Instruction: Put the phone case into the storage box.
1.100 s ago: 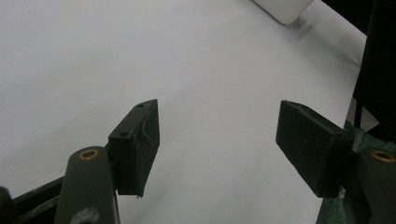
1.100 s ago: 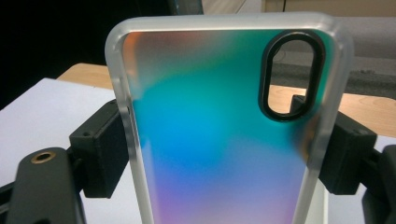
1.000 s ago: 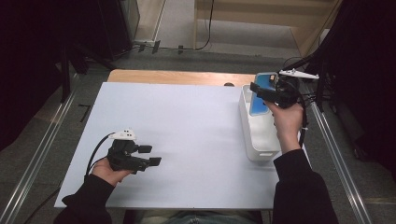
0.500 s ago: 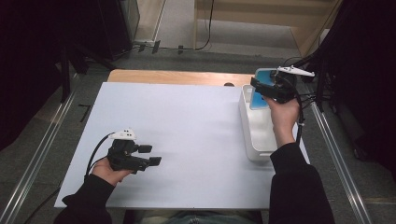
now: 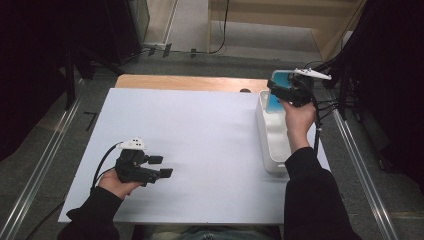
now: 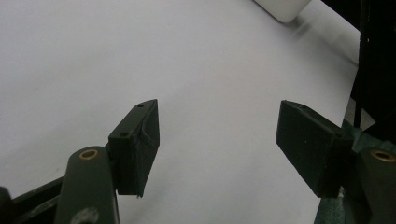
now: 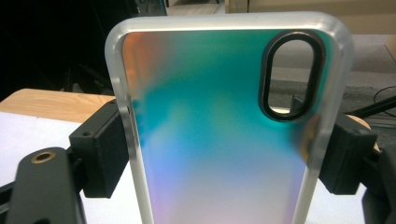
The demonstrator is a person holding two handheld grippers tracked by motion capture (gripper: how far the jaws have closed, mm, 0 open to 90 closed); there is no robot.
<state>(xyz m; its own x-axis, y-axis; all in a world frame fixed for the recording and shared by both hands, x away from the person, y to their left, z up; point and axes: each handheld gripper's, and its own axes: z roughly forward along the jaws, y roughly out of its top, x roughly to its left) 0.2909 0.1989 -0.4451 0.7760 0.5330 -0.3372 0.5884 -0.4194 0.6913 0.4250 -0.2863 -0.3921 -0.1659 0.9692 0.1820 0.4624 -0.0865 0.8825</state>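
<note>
In the high view, the right gripper (image 5: 280, 92) is seen at the far right of the counter (image 5: 200, 135), held above the far end of a white bin (image 5: 272, 150) that stands along the counter's right edge; a phone case (image 5: 276, 95) with a blue-green sheen is clamped between its jaws, lifted clear of the bin floor. The left gripper (image 5: 162, 167) is seen near the front left, well apart from the bin, with nothing between its jaws. In the left gripper view, both black jaws are shown spread over bare white counter — released, holding nothing — and a corner of the bin (image 6: 282, 7) is caught at the top edge. In the right gripper view, the phone case (image 7: 219, 130) is shown upright between the jaws, gripped across its width by the frosted side rims, with its oval camera cutout (image 7: 292, 74) at the upper right. The case is judged to be thin and springy, so it could bow or pop out if squeezed harder — and because only the smooth rims are pinched, it could pivot or slip down if the hand is swung quickly or the case is knocked against the bin wall.
</note>
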